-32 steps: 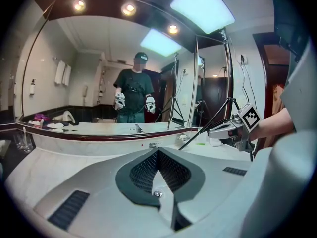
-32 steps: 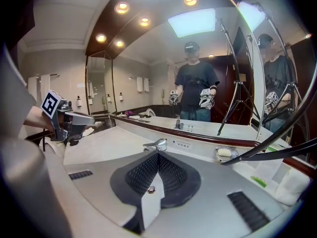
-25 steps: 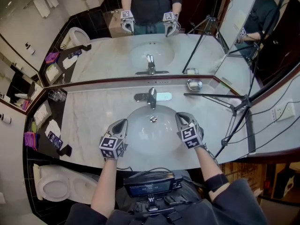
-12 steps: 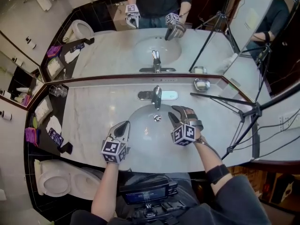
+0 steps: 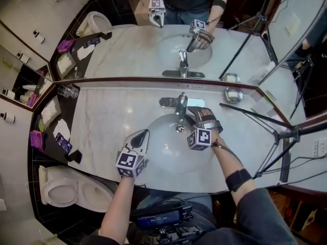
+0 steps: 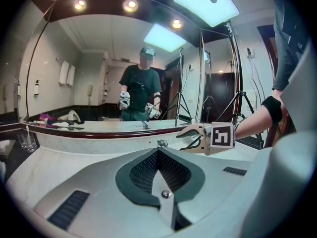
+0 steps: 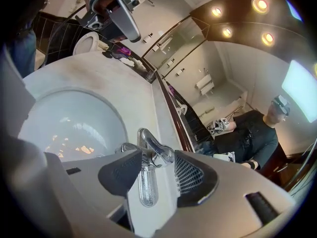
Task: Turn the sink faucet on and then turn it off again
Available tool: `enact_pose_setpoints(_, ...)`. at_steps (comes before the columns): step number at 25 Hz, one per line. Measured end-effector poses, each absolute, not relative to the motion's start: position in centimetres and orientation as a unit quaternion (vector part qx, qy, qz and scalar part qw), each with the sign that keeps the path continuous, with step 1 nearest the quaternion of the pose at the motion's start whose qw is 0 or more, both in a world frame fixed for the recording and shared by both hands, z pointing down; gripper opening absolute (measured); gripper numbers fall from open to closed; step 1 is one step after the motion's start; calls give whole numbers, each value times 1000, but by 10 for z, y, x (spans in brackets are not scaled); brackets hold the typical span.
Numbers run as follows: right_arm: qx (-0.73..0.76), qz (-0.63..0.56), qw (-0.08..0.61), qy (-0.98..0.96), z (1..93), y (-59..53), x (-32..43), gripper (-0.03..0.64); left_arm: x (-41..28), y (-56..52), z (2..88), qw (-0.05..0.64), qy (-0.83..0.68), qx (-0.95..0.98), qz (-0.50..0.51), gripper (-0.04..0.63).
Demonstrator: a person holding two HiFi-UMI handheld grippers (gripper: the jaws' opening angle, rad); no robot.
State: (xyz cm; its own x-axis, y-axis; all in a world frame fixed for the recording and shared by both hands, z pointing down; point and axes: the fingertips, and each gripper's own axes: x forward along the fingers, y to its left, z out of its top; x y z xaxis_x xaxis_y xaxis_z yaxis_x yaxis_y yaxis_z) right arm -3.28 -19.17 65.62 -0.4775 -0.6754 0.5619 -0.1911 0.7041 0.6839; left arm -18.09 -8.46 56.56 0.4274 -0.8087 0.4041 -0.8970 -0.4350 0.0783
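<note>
Reaching for the faucet (image 5: 180,104) at the back of the white sink (image 5: 162,145).
My right gripper (image 5: 190,112) is opening, its jaws on either side of the chrome lever and not clamped on it. My left gripper (image 5: 143,135) is closed and empty over the sink's near edge. The pale marble counter (image 5: 102,117) runs under a wide mirror (image 5: 127,50). A toilet (image 5: 61,194) sits low at the left and a tripod (image 5: 278,132) stands on the right.
</note>
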Motion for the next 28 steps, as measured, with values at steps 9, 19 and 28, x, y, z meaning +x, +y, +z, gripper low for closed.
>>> enact_pose_setpoints(9,261,-281,454,-804,688,-222,-58,230,-186,-86,571,153,-520,827,146,0)
enact_pose_setpoints(19,244,-249,467,-812,699,-251,-70,198,-196,-94,584,163,-522,823,154,0)
enact_pose_setpoints(28,224,-220,468,-826,696,-256,-73,185,-195,-110,584,165,-518,826,148,0)
